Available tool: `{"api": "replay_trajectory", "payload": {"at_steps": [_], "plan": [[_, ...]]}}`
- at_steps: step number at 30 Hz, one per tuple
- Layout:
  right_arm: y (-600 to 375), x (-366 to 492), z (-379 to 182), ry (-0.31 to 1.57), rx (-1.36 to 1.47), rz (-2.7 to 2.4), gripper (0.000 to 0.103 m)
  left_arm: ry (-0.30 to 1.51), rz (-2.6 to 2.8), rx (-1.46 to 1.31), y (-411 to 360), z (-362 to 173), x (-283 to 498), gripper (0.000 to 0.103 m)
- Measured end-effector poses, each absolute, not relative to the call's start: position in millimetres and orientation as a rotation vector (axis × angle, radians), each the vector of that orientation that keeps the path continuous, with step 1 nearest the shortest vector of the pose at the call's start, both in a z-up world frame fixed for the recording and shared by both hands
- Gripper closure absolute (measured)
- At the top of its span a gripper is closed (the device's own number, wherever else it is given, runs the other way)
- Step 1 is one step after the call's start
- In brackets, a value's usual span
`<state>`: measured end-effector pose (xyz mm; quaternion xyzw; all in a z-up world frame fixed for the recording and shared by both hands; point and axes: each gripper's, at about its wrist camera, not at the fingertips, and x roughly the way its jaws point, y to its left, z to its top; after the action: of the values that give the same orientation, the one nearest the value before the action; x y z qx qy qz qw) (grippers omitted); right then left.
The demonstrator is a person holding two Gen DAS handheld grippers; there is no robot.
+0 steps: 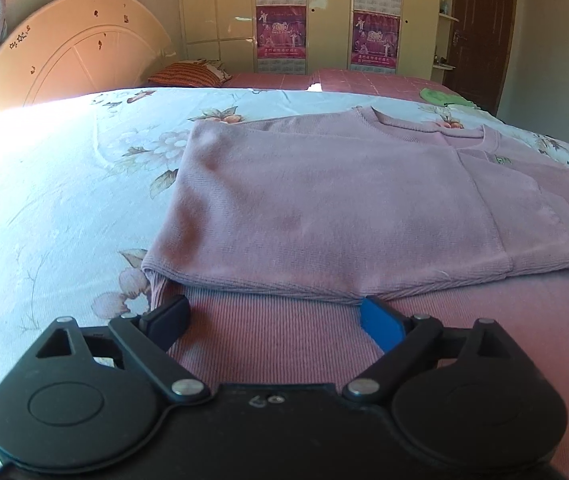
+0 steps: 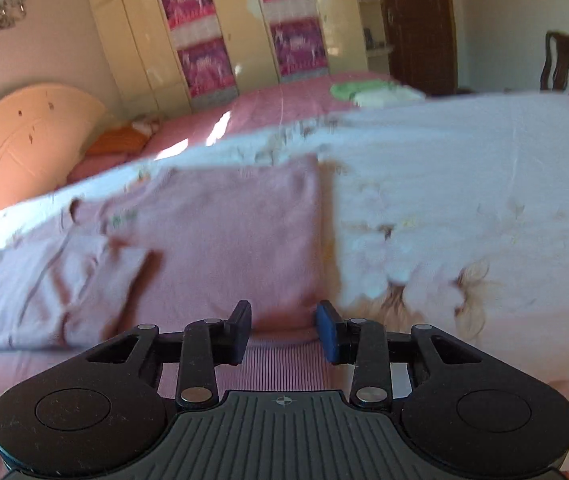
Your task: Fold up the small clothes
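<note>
A bed covered by a pale floral sheet (image 1: 64,184) carries a pink ribbed shirt (image 1: 324,208), lying partly folded just ahead of the left fingers (image 1: 172,316) and between them; sheet shows beyond the right fingers (image 2: 330,332).

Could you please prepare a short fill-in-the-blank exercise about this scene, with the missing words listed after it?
1. The garment being folded is a ____ sweater.
2. It lies on a bedsheet printed with ____.
3. The left hand-held gripper has its two fingers spread ____ over the ribbed hem.
4. On each gripper, one finger pad is black and the other is ____.

Missing words: pink; flowers; open; blue
</note>
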<state>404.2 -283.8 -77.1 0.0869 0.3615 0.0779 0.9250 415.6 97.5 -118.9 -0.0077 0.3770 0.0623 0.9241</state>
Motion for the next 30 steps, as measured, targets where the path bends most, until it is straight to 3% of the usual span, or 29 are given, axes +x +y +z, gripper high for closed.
{"api": "replay_trajectory", "payload": {"at_steps": [8,12,16,30], "plan": [[-274,401,-81,0.738,0.082,0.18,0.064,0.808,0.185,-0.013,89,-116,412,0.009],[-284,383,-57,0.654,0.149,0.2,0.064,0.844,0.187,0.025,81,-109,404,0.01],[-294,359,-49,0.686,0.211,0.209,0.064,0.838,0.159,0.07,73,-101,384,0.014],[-333,212,-23,0.786,0.426,0.199,0.064,0.815,0.117,0.06,95,-79,217,0.014]]}}
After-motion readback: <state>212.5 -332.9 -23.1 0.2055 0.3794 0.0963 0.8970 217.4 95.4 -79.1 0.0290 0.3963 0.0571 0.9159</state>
